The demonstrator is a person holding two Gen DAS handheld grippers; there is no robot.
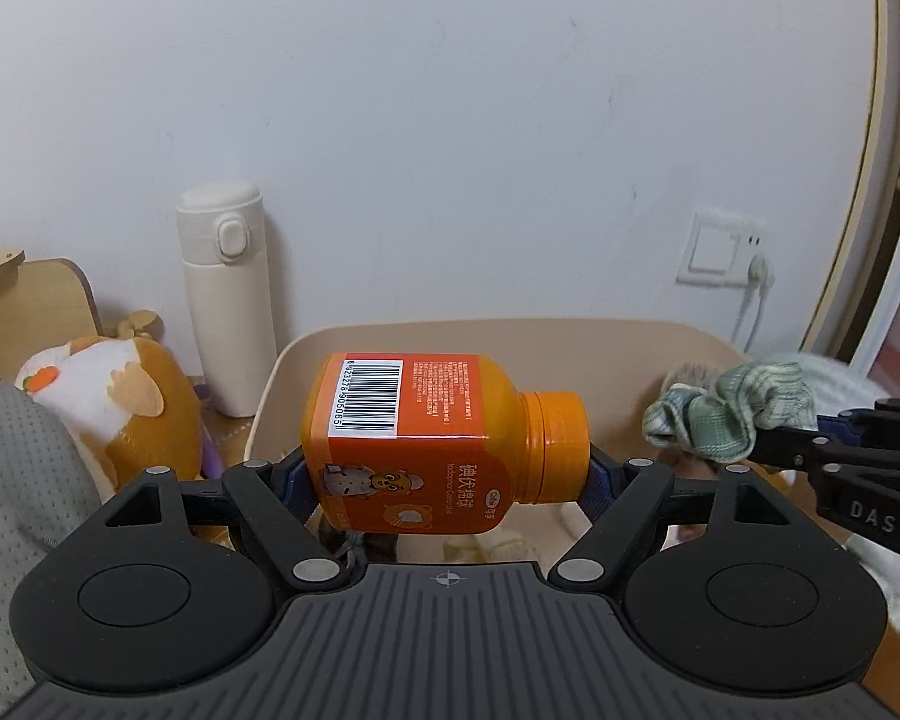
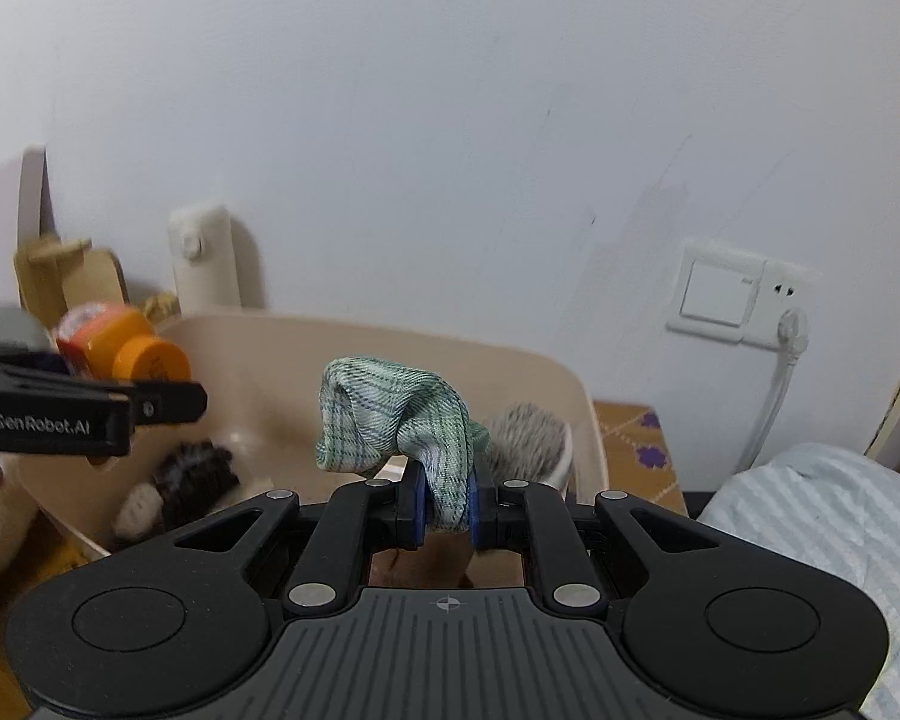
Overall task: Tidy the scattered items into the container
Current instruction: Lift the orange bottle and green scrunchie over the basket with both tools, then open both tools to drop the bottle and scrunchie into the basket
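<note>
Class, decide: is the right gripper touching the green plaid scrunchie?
Touching. The right wrist view shows the right gripper with its blue pads pinching the green plaid scrunchie.

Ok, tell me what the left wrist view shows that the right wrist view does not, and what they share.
Only the left wrist view shows the orange bottle's barcode label and the plush toy beside the container.

Only the right wrist view shows what lies inside the container: a dark fuzzy item and a grey fuzzy one.

Both show the left gripper shut on the orange bottle, the right gripper shut on the green plaid cloth, the beige container, the white flask and the wall socket.
</note>
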